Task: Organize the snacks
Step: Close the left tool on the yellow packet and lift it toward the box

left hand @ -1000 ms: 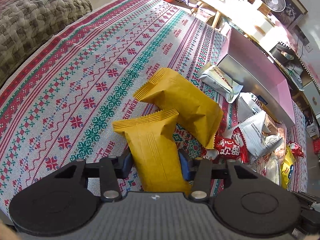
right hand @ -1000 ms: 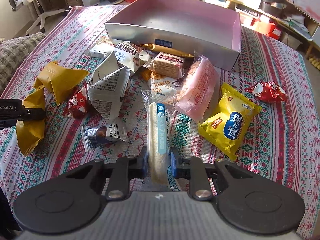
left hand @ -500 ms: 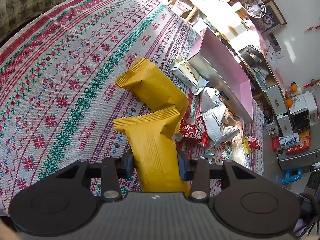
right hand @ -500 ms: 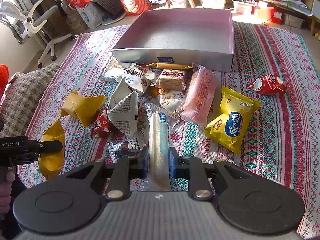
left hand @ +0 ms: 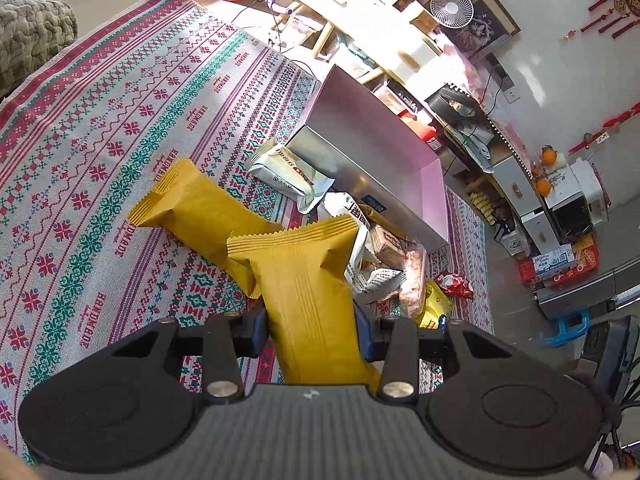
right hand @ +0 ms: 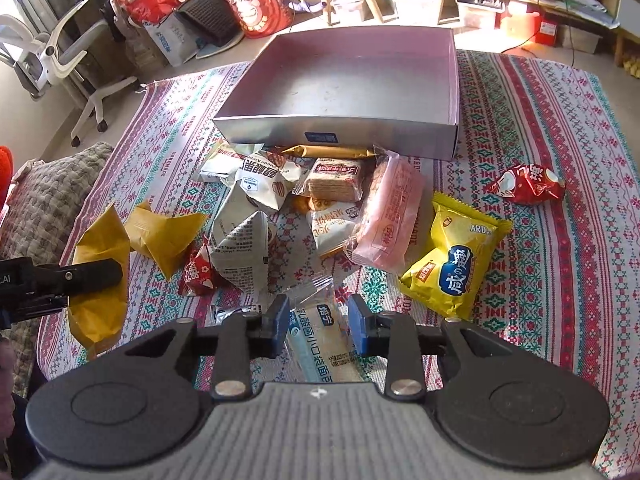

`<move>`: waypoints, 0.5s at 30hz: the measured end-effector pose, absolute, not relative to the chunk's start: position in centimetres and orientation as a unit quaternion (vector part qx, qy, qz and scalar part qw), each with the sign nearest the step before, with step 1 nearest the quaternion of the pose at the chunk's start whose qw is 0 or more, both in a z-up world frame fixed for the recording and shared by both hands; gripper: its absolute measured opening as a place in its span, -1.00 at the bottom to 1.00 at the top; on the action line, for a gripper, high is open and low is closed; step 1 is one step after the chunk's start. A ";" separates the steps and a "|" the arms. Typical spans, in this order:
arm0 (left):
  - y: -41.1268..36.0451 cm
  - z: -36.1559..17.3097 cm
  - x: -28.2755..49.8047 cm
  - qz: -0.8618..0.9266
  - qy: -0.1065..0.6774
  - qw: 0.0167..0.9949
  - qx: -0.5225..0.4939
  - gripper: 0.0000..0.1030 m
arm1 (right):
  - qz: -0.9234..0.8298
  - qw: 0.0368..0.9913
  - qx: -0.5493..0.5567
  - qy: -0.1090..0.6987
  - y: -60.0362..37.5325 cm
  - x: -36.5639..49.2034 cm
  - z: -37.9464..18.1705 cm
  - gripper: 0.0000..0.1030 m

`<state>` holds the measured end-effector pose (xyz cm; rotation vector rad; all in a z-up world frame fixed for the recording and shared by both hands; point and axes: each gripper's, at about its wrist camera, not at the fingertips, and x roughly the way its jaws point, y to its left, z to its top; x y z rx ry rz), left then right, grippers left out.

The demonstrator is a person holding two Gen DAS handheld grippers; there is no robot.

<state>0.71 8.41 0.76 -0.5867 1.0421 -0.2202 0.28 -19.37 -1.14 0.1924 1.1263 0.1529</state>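
My left gripper is shut on a yellow snack packet and holds it above the patterned cloth; from the right wrist view the left gripper and its packet show at the left. A second yellow packet lies on the cloth beyond. My right gripper is wider than before around a long clear bread packet; the packet lies between the jaws, still touching them. The empty pink-lined silver box stands at the far side, also in the left wrist view.
Several snacks lie in a heap before the box: white packets, a pink packet, a yellow bag, a cracker pack, red candies. A grey cushion lies left. An office chair and bags stand beyond.
Both grippers rose and moved toward the box, carrying their packets. The right jaws have spread apart and the bread packet sits lower and flatter between them.
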 end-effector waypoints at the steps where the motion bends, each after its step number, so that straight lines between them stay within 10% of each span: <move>1: 8.3 0.5 0.8 -0.105 0.494 0.819 -0.273 -0.07 | 0.073 0.836 0.087 0.537 -19.2 0.3 -1.5 -0.26; 10: 6.9 0.2 0.9 -0.111 0.499 0.821 -0.253 -0.07 | 0.085 0.810 0.017 0.581 -16.2 -0.1 -4.1 -0.15; 15: 6.3 0.8 1.6 -0.113 0.490 0.826 -0.255 -0.07 | 0.064 0.824 -0.074 0.557 -14.5 -0.9 -4.6 -0.67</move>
